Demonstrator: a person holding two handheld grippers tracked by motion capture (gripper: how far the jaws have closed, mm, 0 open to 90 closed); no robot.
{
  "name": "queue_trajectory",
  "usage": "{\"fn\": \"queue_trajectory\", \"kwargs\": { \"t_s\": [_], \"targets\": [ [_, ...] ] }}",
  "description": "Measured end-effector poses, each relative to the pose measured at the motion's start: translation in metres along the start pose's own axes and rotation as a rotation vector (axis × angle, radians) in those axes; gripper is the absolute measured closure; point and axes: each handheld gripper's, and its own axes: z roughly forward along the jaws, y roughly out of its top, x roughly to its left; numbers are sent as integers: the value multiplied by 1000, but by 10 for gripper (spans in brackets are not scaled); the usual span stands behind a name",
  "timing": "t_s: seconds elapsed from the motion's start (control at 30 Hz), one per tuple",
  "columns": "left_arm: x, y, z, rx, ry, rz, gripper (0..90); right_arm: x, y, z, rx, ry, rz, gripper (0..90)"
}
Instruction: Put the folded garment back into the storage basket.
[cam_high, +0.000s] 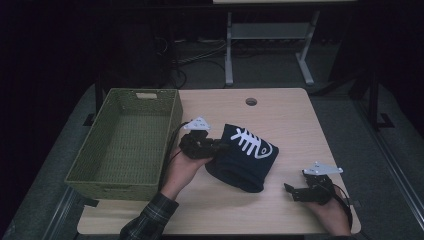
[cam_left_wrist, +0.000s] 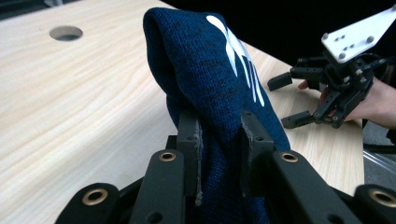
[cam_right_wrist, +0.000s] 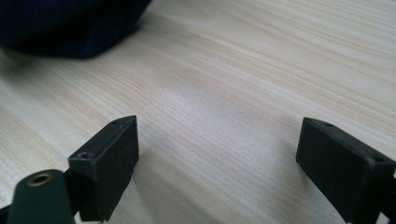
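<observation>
- Nearest the lens in the left gripper view, the left gripper (cam_left_wrist: 218, 135) pinches a fold of a navy knit garment (cam_left_wrist: 210, 79) with a white fish-skeleton print (cam_high: 248, 141); both pads press into the cloth, and the bunched fabric stands up above the jaws.
- From above, the garment lies near the middle of the light wooden table (cam_high: 280, 110), its pinched left edge at about 9 o'clock of the heap, the rest resting on the tabletop.
- Holding that gripper, the left hand (cam_high: 182, 167) comes out of a plaid sleeve (cam_high: 150, 220) at about 7 o'clock of the garment.
- At about 4 o'clock of the garment and well apart from it, the right gripper (cam_high: 291, 191) has its jaws spread wide with nothing but bare wood between them; the dark cloth's edge lies beyond them at 11 o'clock in the right gripper view.
- At 9 o'clock of the garment, a green woven basket (cam_high: 172, 120) sits at the table's left side; nothing can be seen inside it.
- At 12 o'clock of the garment, a round cable hole (cam_high: 251, 101) pierces the tabletop near the far edge.
</observation>
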Motion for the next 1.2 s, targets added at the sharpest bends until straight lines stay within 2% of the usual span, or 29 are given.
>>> {"fn": "queue_trajectory", "kwargs": {
  "t_s": [0.13, 0.43, 0.7, 1.2],
  "targets": [
    [2, 4, -12, -30, 4, -6, 735, 0, 0, 0, 0, 2, 0, 128],
    [7, 9, -34, -38, 25, 0, 735, 0, 0, 0, 0, 2, 1, 128],
    [14, 9, -53, -56, 39, -12, 736, 0, 0, 0, -1, 2, 0, 128],
    [24, 17, -99, -88, 85, 16, 735, 0, 0, 0, -1, 2, 2, 128]
  ]
}}
